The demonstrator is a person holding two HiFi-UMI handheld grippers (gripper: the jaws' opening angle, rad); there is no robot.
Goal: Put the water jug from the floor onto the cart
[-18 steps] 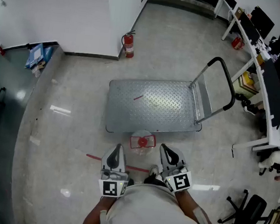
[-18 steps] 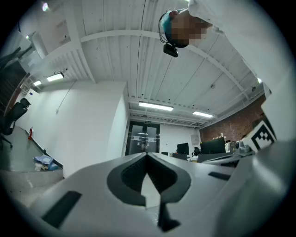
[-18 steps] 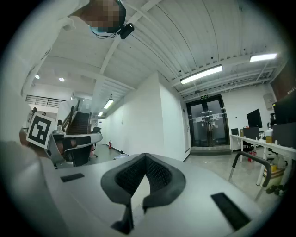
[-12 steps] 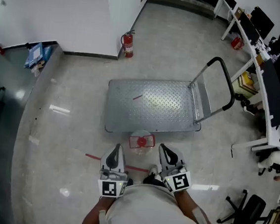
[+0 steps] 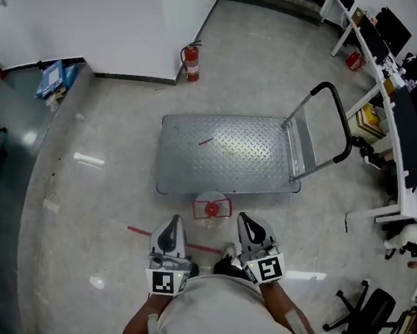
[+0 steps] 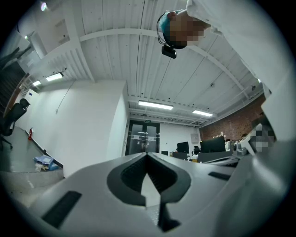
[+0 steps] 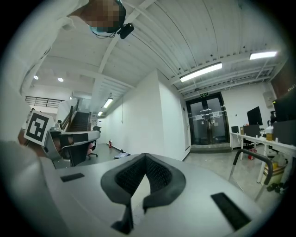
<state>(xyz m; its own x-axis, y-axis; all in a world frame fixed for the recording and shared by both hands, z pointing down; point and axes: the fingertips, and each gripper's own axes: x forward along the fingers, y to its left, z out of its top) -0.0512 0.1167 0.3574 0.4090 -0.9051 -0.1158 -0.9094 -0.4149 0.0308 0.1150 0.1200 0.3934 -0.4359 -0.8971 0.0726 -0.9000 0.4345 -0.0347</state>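
Observation:
In the head view the clear water jug (image 5: 212,208) with a red cap stands upright on the floor, just in front of the near edge of the steel flatbed cart (image 5: 193,168). The cart's black handle (image 5: 336,128) rises at its right end, and its deck carries nothing. My left gripper (image 5: 174,222) and right gripper (image 5: 246,222) are held close to my body, on either side of the jug and short of it. Both are shut and hold nothing. In the left gripper view the left gripper (image 6: 147,153) points at the far room; the right gripper (image 7: 145,156) does likewise.
A red fire extinguisher (image 5: 192,63) leans at the white wall corner beyond the cart. Desks with monitors (image 5: 411,139) line the right side, with an office chair (image 5: 367,313) near them. A red tape line (image 5: 142,232) marks the floor by my feet.
The head view has drifted slightly. The jug, the cart and both grippers keep their places.

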